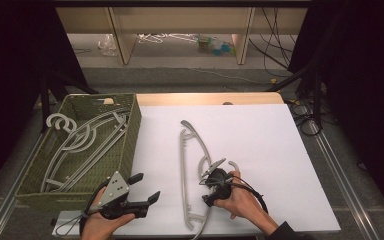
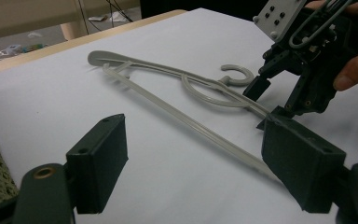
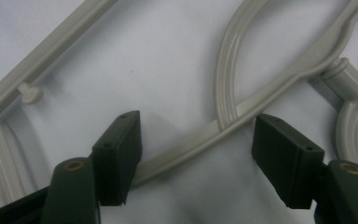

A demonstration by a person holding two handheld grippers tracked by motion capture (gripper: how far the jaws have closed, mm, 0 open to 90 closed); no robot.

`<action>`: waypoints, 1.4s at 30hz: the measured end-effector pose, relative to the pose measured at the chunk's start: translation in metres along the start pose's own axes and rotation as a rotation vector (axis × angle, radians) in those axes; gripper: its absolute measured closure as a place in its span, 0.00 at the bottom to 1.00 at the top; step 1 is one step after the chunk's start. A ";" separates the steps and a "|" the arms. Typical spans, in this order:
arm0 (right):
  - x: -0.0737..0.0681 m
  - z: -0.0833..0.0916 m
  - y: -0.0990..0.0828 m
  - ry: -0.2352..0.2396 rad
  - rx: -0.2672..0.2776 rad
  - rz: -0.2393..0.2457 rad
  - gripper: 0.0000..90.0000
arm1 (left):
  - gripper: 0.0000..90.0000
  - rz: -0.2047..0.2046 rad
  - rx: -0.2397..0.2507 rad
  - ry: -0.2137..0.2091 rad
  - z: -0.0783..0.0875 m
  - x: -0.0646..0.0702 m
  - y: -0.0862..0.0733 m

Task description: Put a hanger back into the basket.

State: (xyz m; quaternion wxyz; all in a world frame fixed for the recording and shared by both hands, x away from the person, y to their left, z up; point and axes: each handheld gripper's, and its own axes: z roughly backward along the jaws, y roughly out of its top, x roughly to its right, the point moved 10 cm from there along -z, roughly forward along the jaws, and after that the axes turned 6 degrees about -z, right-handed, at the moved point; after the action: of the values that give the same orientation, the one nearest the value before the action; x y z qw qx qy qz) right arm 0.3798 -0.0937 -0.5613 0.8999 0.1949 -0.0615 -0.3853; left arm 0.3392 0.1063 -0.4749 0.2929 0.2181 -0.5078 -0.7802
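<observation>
The table (image 1: 280, 150) carries a white surface, with a woven green basket (image 1: 130, 145) along its left edge. The basket holds several grey hangers (image 1: 87, 142); 1 hook sticks out over its far left rim.

1 grey plastic hanger (image 1: 182, 170) lies flat on the white surface near the middle of the table, its long straight bar running away from the person and its hook (image 1: 233, 165) pointing to the right.

Left hand-held gripper (image 1: 147, 192): held in the person's left hand (image 1: 100, 220) at the near edge of the table, just in front of the basket and left of the hanger. Its jaws stand wide apart and hold nothing. In the left gripper view the hanger (image 2: 177, 112) lies beyond the jaws, and the far end of its straight bar passes behind the right jaw.

Right hand-held gripper (image 1: 207, 185): held in the person's right hand (image 1: 237, 200), directly over the curved shoulder of the hanger, close to the hook. In the right gripper view (image 3: 196, 140) the jaws stand apart, 1 on each side of the curved arm (image 3: 200, 135) of the hanger. The left jaw sits against or just above the arm; contact cannot be confirmed. The jaws are not closed on it.
</observation>
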 end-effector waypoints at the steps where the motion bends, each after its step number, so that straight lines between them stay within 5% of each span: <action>1: 0.001 0.000 0.000 0.005 0.004 0.013 0.44 | 0.25 0.002 0.010 -0.007 -0.001 0.001 0.001; 15: 0.018 0.005 0.001 0.028 0.018 0.072 0.81 | 0.26 0.000 0.002 -0.005 0.000 0.000 0.000; 20: 0.023 0.007 0.000 0.046 0.016 0.063 0.83 | 0.26 0.002 -0.003 -0.002 0.000 0.000 -0.001; 27: 0.043 0.015 -0.009 -0.031 -0.018 0.120 0.90 | 0.26 -0.001 -0.006 -0.004 0.000 0.000 -0.001; 32: 0.051 0.023 -0.014 -0.027 -0.009 0.176 0.91 | 0.26 0.002 -0.005 -0.016 -0.002 0.001 -0.001; 37: 0.052 0.031 -0.012 -0.044 0.024 0.248 0.91 | 0.26 -0.035 -0.017 -0.013 -0.007 0.003 0.002; 42: 0.052 0.045 -0.013 -0.054 0.055 0.294 0.91 | 0.25 -0.079 -0.038 -0.058 -0.021 0.012 0.010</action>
State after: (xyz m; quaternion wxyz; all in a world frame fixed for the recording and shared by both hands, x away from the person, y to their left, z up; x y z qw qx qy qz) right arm 0.3951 -0.1528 -0.5278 0.9390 0.1978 -0.1242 -0.2525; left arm 0.3465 0.0810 -0.4746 0.2511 0.2096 -0.4922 -0.8067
